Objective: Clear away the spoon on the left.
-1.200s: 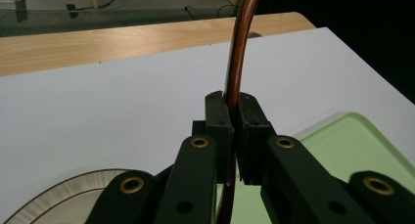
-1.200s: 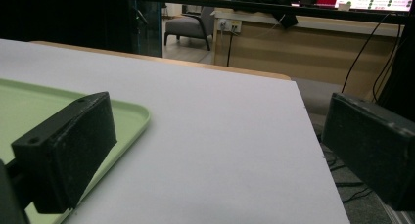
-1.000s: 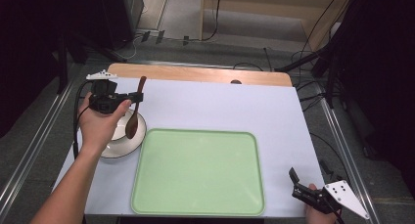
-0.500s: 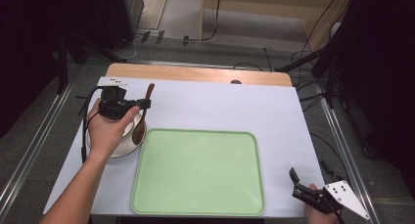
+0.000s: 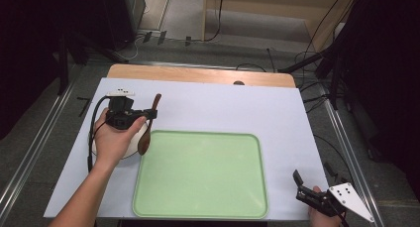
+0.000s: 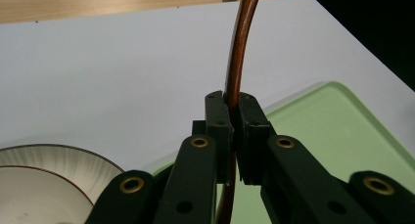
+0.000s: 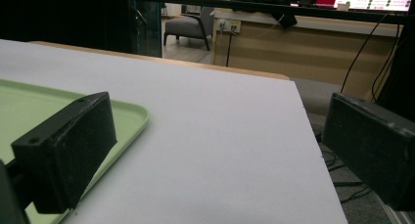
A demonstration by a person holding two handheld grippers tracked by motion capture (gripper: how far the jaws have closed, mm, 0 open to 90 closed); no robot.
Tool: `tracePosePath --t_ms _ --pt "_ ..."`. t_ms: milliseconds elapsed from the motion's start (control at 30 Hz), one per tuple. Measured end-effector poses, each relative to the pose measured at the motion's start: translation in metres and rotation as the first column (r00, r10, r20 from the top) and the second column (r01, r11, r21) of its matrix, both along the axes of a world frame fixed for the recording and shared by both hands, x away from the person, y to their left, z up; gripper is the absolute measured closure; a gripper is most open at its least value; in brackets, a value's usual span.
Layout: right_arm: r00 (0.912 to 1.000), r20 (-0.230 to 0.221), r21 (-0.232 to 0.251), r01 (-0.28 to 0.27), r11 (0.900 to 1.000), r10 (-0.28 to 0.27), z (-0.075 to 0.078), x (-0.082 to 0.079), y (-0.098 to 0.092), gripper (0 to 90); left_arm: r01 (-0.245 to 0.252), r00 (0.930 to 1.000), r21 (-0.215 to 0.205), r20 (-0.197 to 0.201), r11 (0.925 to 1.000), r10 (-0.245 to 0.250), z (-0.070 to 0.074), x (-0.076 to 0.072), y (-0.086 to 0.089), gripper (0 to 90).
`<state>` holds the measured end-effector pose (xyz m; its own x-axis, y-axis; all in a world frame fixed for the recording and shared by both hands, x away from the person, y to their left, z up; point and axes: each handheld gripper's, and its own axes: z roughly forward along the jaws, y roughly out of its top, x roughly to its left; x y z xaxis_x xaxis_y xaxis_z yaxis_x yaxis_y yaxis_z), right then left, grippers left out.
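My left gripper (image 5: 149,119) is shut on the handle of a brown wooden spoon (image 5: 144,140), whose scoop end hangs at the near left corner of the green tray (image 5: 200,187). In the left gripper view the jaws (image 6: 234,131) pinch the curved spoon handle (image 6: 241,48), which runs up and away. A white bowl (image 5: 131,145) with a thin dark rim line sits under the left hand, just left of the tray. My right gripper (image 5: 306,186) rests low at the table's near right corner, open and holding nothing (image 7: 220,150).
A white sheet (image 5: 223,108) covers the table; a wooden strip (image 5: 198,76) shows along its far edge. The tray's corner (image 7: 132,111) lies just left of the right gripper. Cables and dark stands surround the table.
The left hand has carried the spoon to the right and lower, from above the bowl's far side to the tray's left edge. The right gripper has not moved.
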<state>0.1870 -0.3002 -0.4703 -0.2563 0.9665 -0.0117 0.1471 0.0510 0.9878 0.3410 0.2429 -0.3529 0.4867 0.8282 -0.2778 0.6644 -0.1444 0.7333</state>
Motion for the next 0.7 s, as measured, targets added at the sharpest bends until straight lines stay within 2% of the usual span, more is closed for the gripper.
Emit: tracePosePath --t_ms 133,300,467,700 --pt "1.0000 0.002 -0.005 -0.003 1.000 0.003 0.000 0.000 0.000 0.1 0.011 0.9998 -0.017 -0.015 0.9998 -0.011 -0.004 -0.004 -0.002 85.6" --pt "1.0000 0.000 -0.004 -0.001 1.000 0.001 0.000 0.000 0.000 0.1 0.018 0.9992 -0.018 -0.035 0.9997 -0.018 -0.010 -0.010 -0.004 85.6" --pt "1.0000 0.002 -0.003 -0.002 1.000 0.002 0.000 0.000 0.000 0.1 0.023 0.9976 -0.051 -0.065 0.9984 -0.026 -0.019 -0.014 -0.002 85.6" --pt "1.0000 0.001 -0.003 -0.001 1.000 0.001 0.000 0.000 0.000 0.1 0.028 0.9954 -0.044 -0.090 0.9987 -0.031 -0.028 -0.019 -0.004 85.6"
